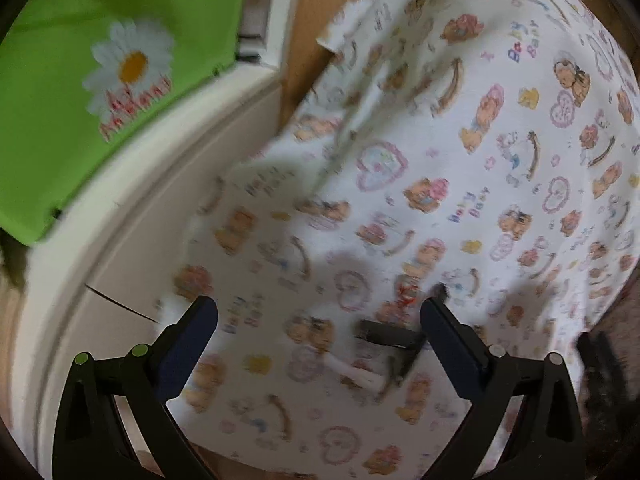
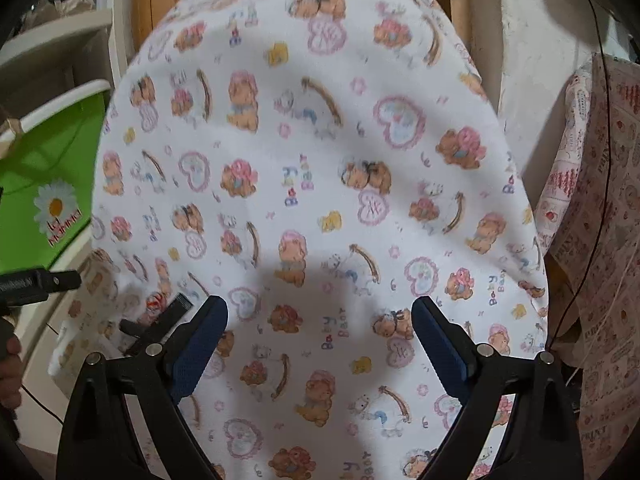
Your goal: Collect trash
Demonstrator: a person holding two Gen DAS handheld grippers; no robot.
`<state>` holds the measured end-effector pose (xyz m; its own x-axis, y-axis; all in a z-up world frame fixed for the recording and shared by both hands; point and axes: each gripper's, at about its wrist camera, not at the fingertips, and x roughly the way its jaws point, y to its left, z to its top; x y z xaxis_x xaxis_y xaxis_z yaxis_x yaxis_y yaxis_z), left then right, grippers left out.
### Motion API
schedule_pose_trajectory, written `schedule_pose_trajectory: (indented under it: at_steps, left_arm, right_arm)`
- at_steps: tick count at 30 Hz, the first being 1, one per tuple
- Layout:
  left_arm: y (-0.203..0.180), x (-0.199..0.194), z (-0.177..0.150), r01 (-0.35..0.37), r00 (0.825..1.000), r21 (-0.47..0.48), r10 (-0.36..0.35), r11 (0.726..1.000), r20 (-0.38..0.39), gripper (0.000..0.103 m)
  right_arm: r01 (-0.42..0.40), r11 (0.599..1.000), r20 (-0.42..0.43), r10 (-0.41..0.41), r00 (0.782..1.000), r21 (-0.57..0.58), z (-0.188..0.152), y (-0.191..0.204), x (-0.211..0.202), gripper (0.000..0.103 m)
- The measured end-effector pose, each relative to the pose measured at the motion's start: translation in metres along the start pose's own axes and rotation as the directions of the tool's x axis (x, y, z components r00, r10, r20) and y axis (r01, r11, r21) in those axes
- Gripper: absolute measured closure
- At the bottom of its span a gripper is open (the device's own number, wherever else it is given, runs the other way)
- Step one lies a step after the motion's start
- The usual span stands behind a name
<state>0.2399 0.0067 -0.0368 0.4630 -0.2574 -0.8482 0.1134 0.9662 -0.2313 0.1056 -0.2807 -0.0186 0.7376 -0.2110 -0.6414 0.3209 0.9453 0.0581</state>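
Note:
A small piece of trash, a dark wrapper (image 1: 390, 338) with a white strip, lies on a table covered by a white cloth printed with bears and hearts (image 1: 460, 160). My left gripper (image 1: 320, 320) is open above it, the wrapper just inside its right finger. In the right wrist view the same wrapper (image 2: 164, 318) lies at the cloth's left edge, left of my open, empty right gripper (image 2: 320, 320). The left gripper's body (image 2: 36, 282) shows at the far left of that view.
A green fabric bin with a daisy print (image 1: 100, 80) sits in a white shelf unit (image 1: 132, 240) left of the table; it also shows in the right wrist view (image 2: 48, 184). A patterned cloth (image 2: 600, 240) and a cable hang at the right.

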Motion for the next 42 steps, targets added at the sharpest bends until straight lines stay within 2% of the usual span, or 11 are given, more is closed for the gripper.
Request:
schedule_pose_trajectory:
  at_steps: [3,7,12,15,17,24,29,31,32,33,42]
  left_arm:
    - [-0.008,0.016,-0.004,0.025,0.995,0.027,-0.023,0.999,-0.093,0.024]
    - [-0.019,0.033,-0.019,-0.011,0.985,0.053,0.020,0.999,-0.170,0.024]
    - [-0.030,0.040,-0.027,-0.128,0.977,0.098,0.142,0.987,-0.156,0.041]
    - [-0.029,0.046,-0.035,-0.099,0.970,0.084,0.115,0.992,-0.214,0.056]
    - [-0.028,0.049,-0.038,-0.080,0.967,0.065,0.093,0.995,-0.238,0.058]
    - [-0.027,0.052,-0.038,-0.050,0.970,0.030,0.056,0.998,-0.237,0.069]
    - [-0.031,0.063,-0.026,-0.088,0.973,0.038,0.094,0.995,-0.212,0.070]
    - [-0.038,0.065,-0.023,-0.117,0.972,0.074,0.129,0.990,-0.194,0.082]
    - [-0.040,0.066,-0.025,-0.115,0.974,0.092,0.131,0.989,-0.186,0.093]
    - [-0.045,0.067,-0.025,-0.107,0.974,0.098,0.124,0.989,-0.189,0.095]
    - [-0.037,0.036,-0.028,-0.071,0.987,0.076,0.081,0.995,-0.138,0.095]
  right_arm:
    - [0.014,1.000,-0.003,-0.014,1.000,0.004,0.000,0.001,0.005,0.009]
    - [0.030,0.999,0.005,-0.030,1.000,-0.022,-0.001,0.009,0.008,0.009]
    - [0.037,0.995,0.018,-0.035,0.999,-0.089,-0.002,0.024,0.008,0.009]
    - [0.024,0.995,-0.002,-0.024,1.000,-0.100,-0.003,0.028,0.010,0.009]
    - [0.020,0.996,-0.003,-0.021,1.000,-0.092,-0.003,0.029,0.011,0.009]
    - [0.029,0.994,-0.001,-0.029,1.000,-0.109,-0.006,0.034,0.009,0.009]
    - [0.025,0.991,-0.014,-0.027,1.000,-0.133,-0.010,0.040,0.011,0.009]
    - [0.025,0.991,-0.009,-0.026,1.000,-0.131,-0.011,0.042,0.009,0.009]
    - [0.023,0.991,-0.007,-0.025,1.000,-0.133,-0.012,0.044,0.008,0.009]
    - [0.023,0.990,-0.005,-0.024,1.000,-0.137,-0.012,0.045,0.007,0.009]
    - [0.008,0.989,0.002,-0.007,1.000,-0.150,-0.012,0.052,0.005,0.009]
